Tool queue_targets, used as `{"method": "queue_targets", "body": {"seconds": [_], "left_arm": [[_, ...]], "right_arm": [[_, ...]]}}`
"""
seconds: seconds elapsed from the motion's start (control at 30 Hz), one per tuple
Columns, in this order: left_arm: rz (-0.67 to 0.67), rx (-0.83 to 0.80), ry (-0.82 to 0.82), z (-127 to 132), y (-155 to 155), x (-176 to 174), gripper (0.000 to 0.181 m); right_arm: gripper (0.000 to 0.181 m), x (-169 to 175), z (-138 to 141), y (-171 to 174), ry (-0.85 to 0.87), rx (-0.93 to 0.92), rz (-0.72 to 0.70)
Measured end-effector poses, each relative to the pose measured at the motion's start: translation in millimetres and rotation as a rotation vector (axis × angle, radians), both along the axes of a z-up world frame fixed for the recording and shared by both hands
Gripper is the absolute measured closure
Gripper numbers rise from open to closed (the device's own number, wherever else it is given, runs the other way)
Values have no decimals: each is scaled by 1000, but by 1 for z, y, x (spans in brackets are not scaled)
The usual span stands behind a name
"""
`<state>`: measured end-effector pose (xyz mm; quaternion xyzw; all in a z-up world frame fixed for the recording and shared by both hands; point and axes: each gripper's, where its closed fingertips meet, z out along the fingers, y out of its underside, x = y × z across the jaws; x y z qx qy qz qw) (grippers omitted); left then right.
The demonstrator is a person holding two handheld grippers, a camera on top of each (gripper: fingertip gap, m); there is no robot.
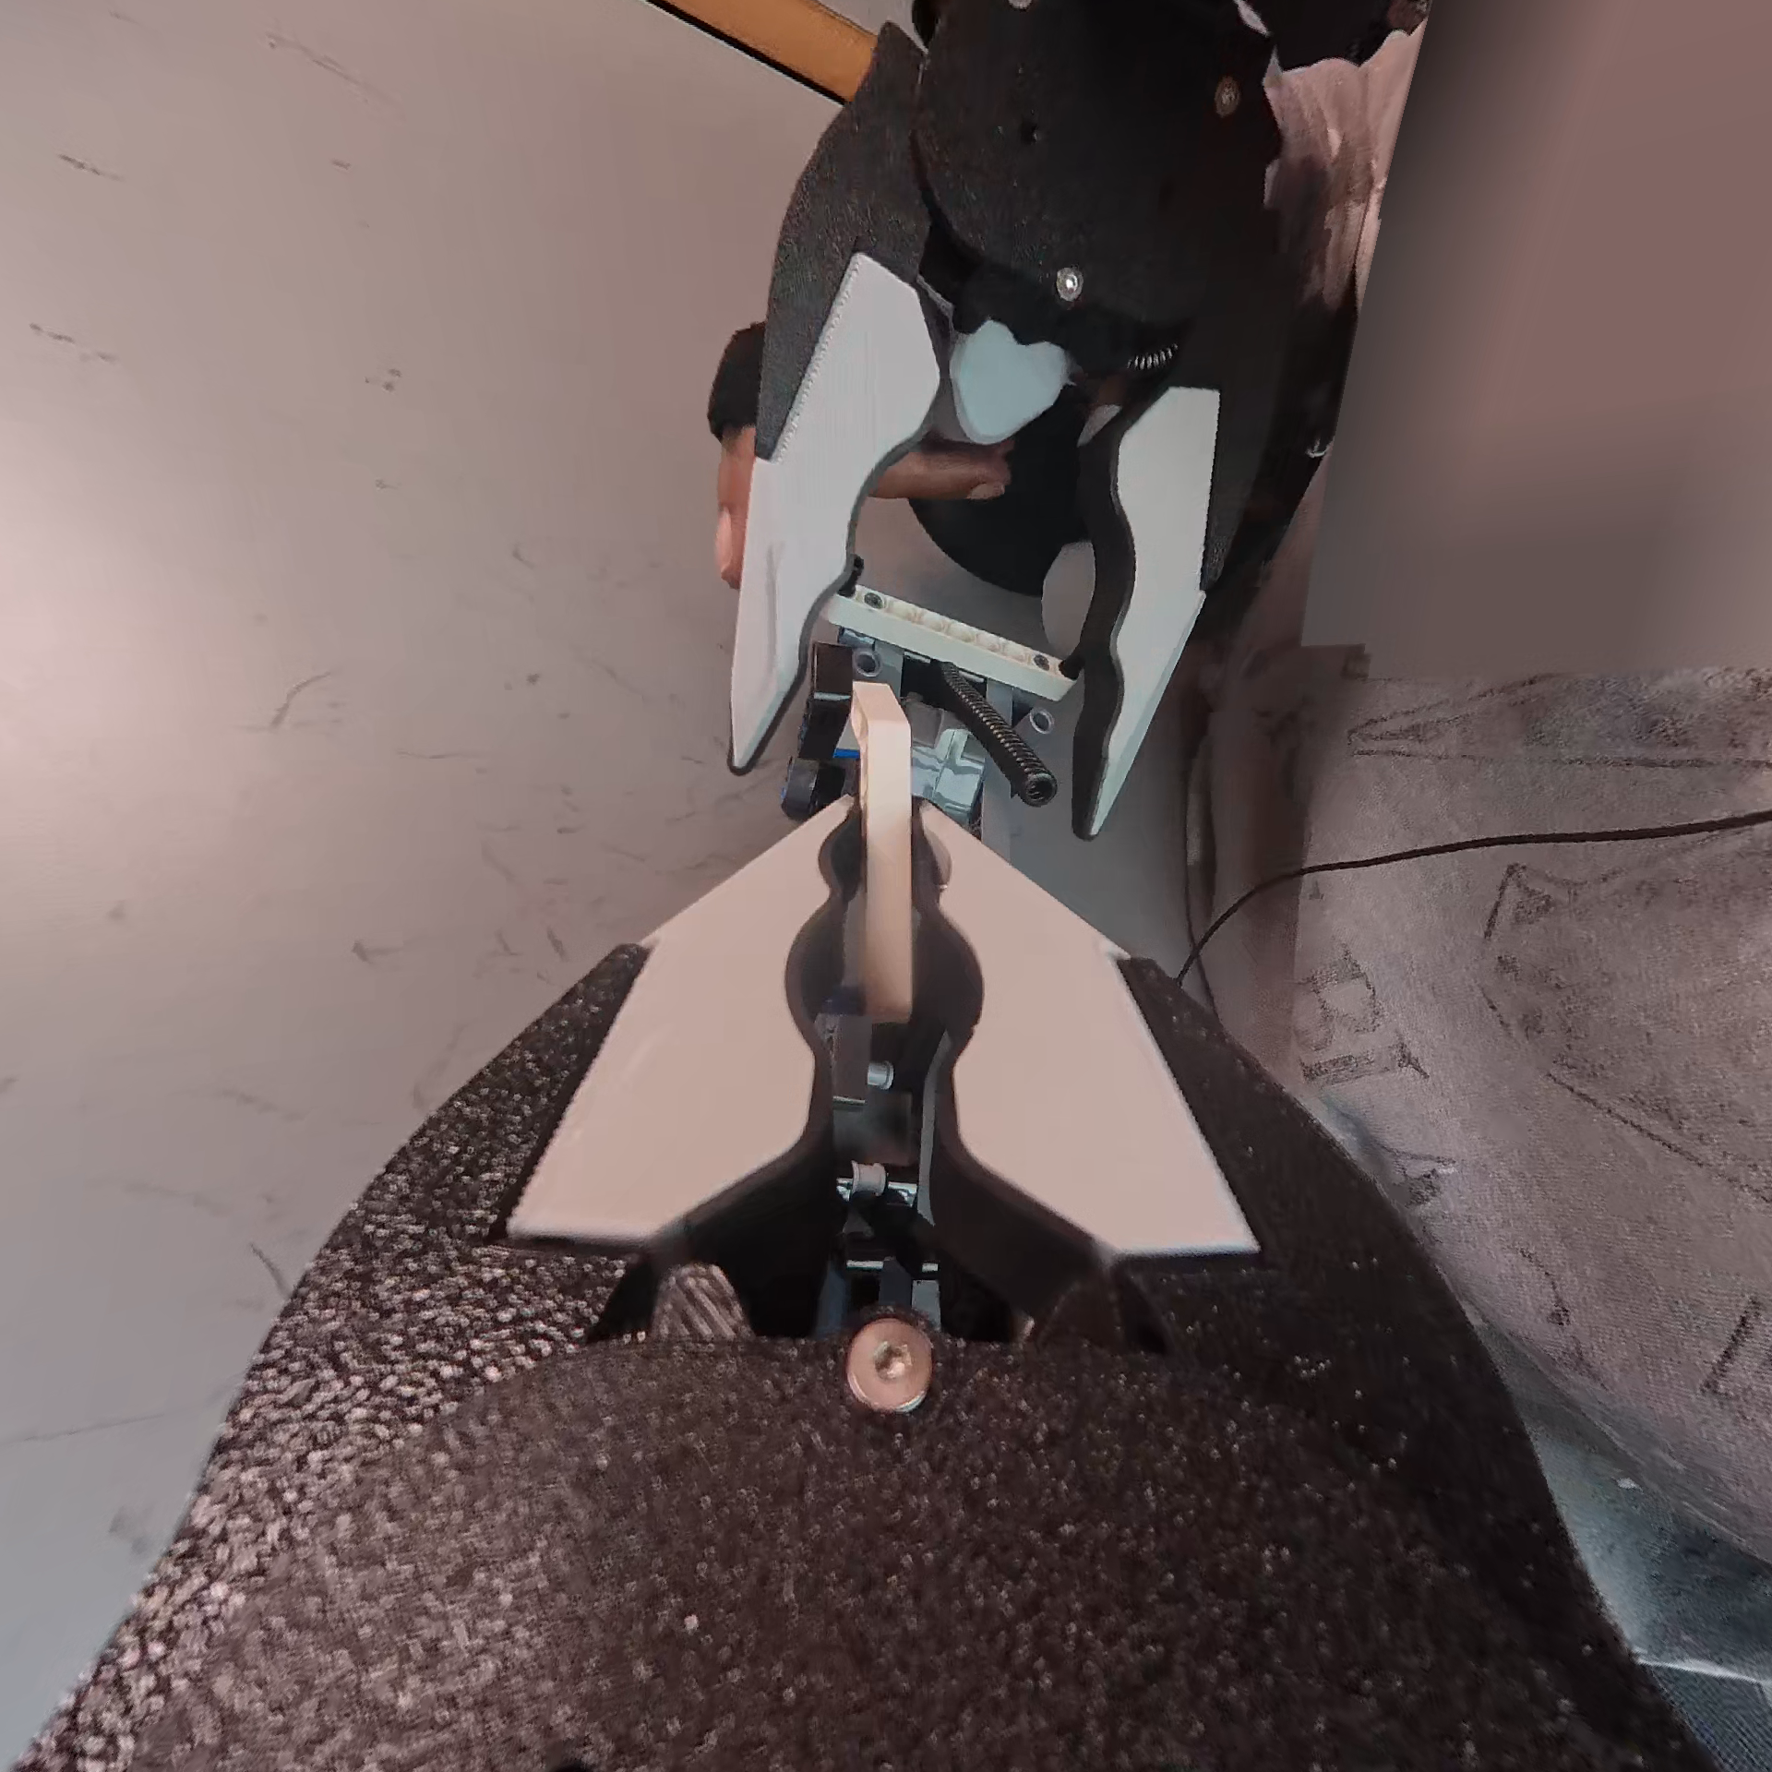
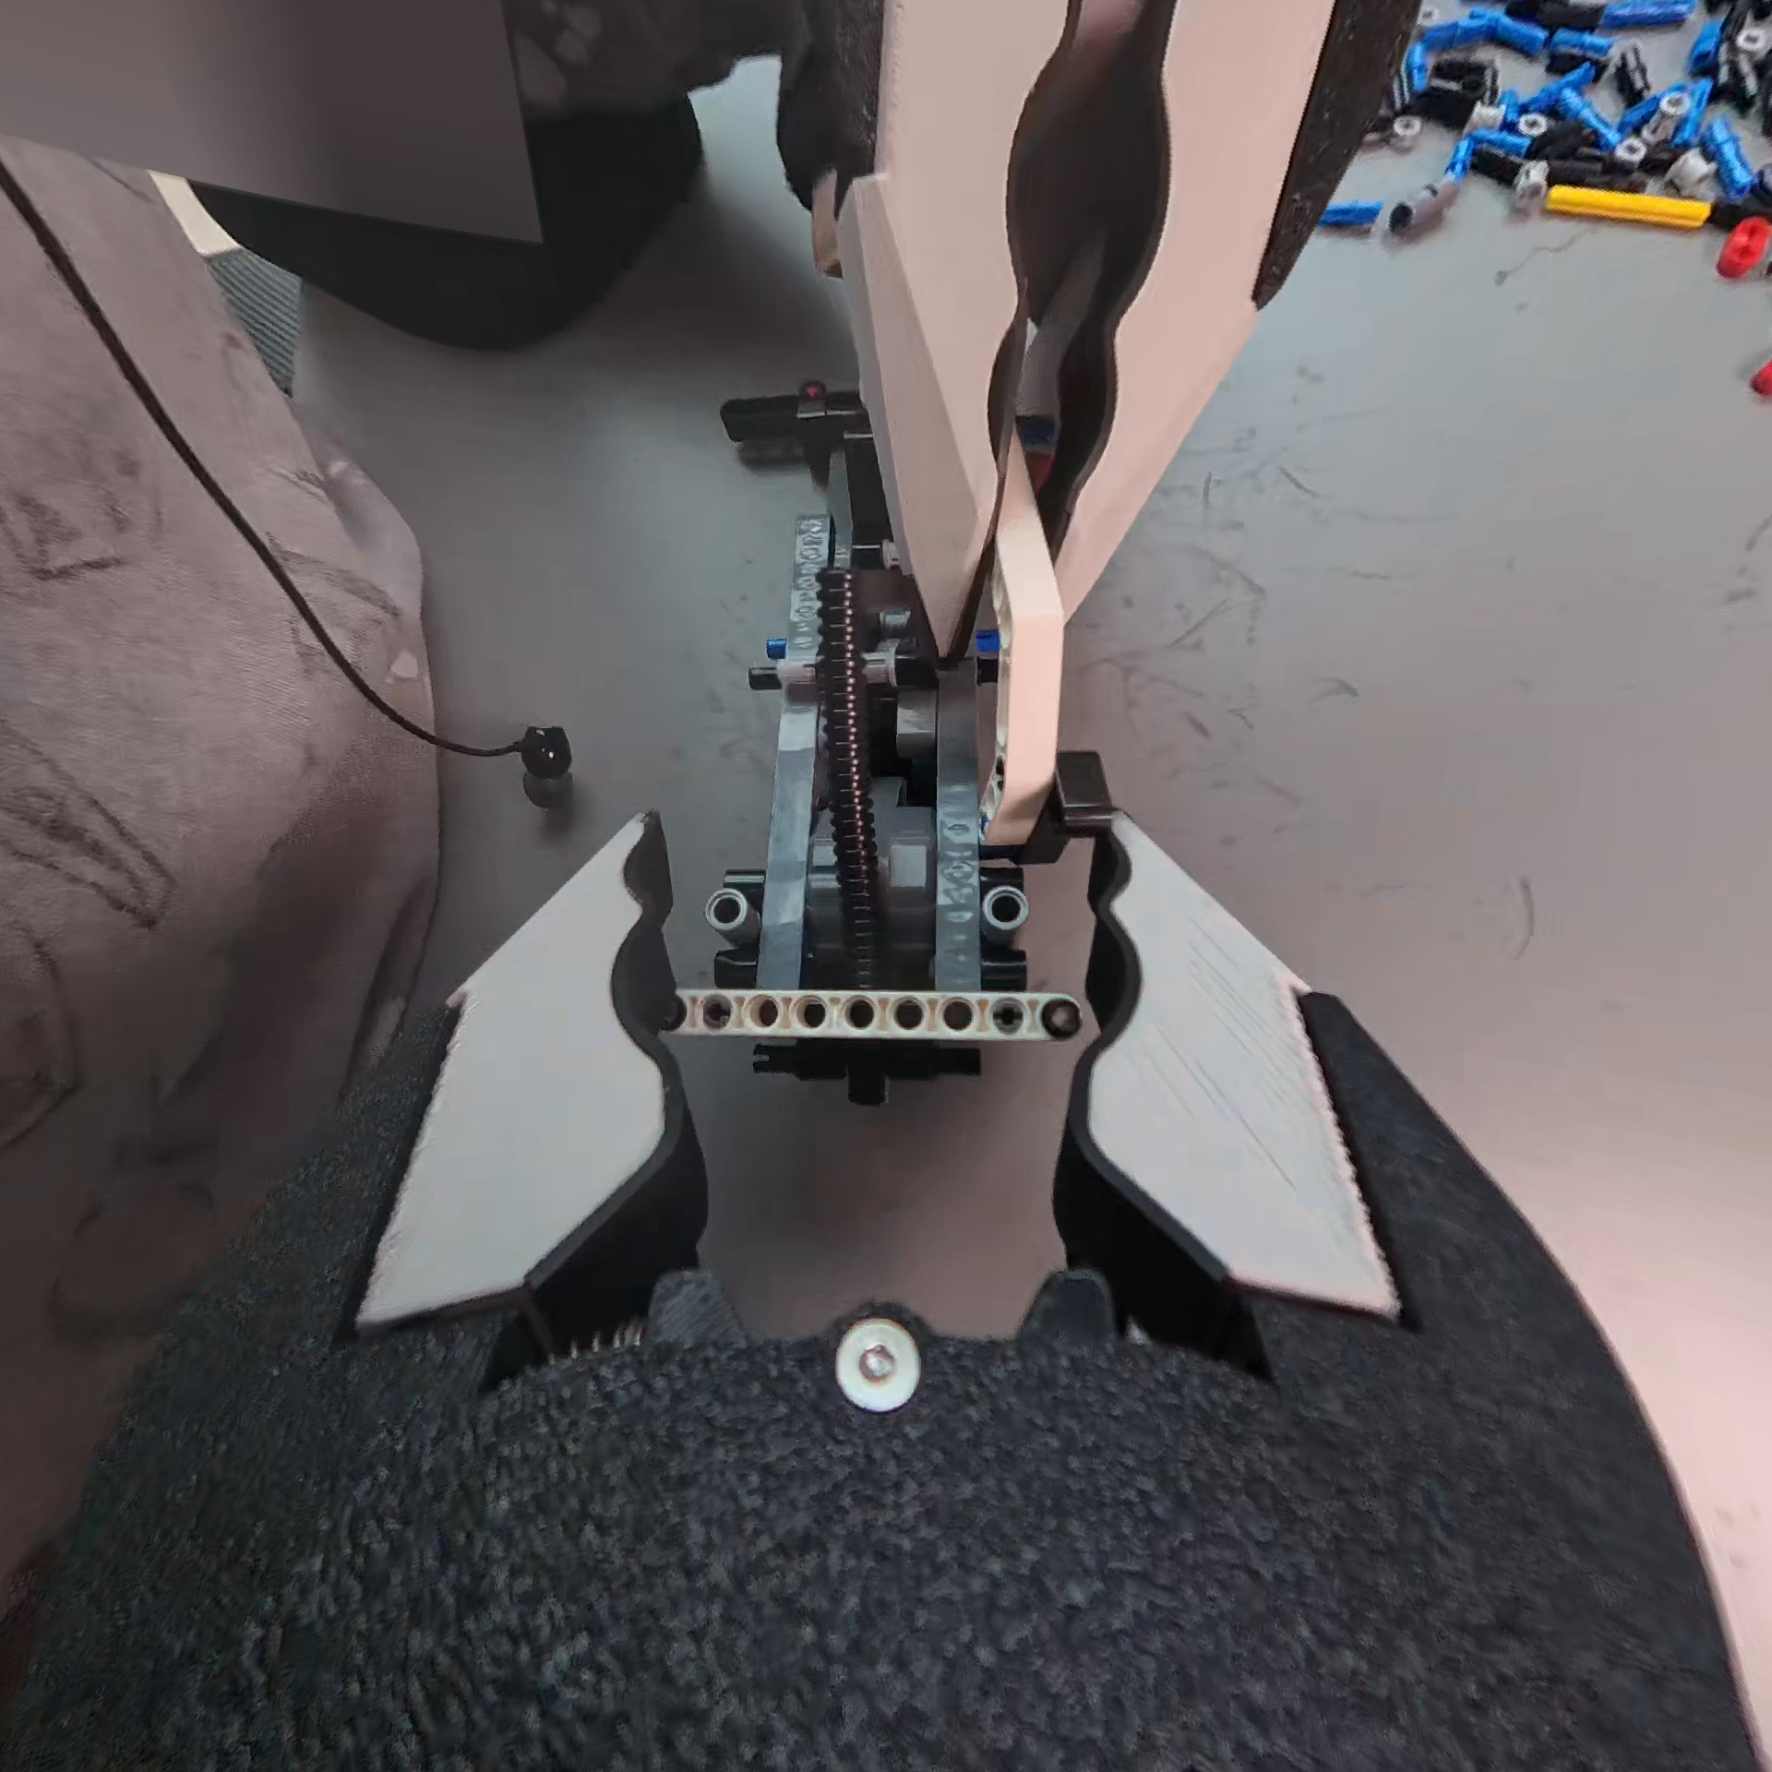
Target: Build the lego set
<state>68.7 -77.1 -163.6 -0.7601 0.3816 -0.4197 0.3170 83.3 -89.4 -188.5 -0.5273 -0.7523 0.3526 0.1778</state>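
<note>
Right wrist view: the right gripper [image 2: 877,1016] straddles the near end of the model [image 2: 868,815], which lies on the grey table [image 2: 1438,767]. Its jaws are closed on the white holed beam [image 2: 874,1014], one finger at each end; this probably steadies the model for pressing. The left gripper [image 2: 997,575] comes in from the far side, jaws clenched on a white panel [image 2: 1026,710] set against the model's right flank, apparently to seat it there. Loose parts [image 2: 1582,125] lie far right. Left wrist view: the panel [image 1: 882,863] stands edge-on between the shut jaws, aimed at the model [image 1: 920,738]. No legible brand or writing appears.
</note>
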Motion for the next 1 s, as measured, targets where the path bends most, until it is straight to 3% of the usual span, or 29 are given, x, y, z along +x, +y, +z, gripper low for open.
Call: {"method": "queue_targets", "body": {"seconds": [0.13, 0.4, 0.77, 0.9, 1.0], "left_arm": [[-27, 16, 32, 1, -4, 3, 173], [-112, 12, 74, 5, -12, 13, 172], [13, -142, 23, 5, -11, 9, 172], [84, -205, -4, -2, -5, 0, 172], [185, -257, -59, -4, 8, -7, 172]], "right_arm": [[101, 0, -3, -1, -23, 32, -51], [104, 6, -6, 1, -66, 79, 41], [110, 11, -7, 7, -99, 93, 108], [110, 0, -2, 23, -41, 167, 83], [108, -8, 4, 48, -10, 329, 59]]}}
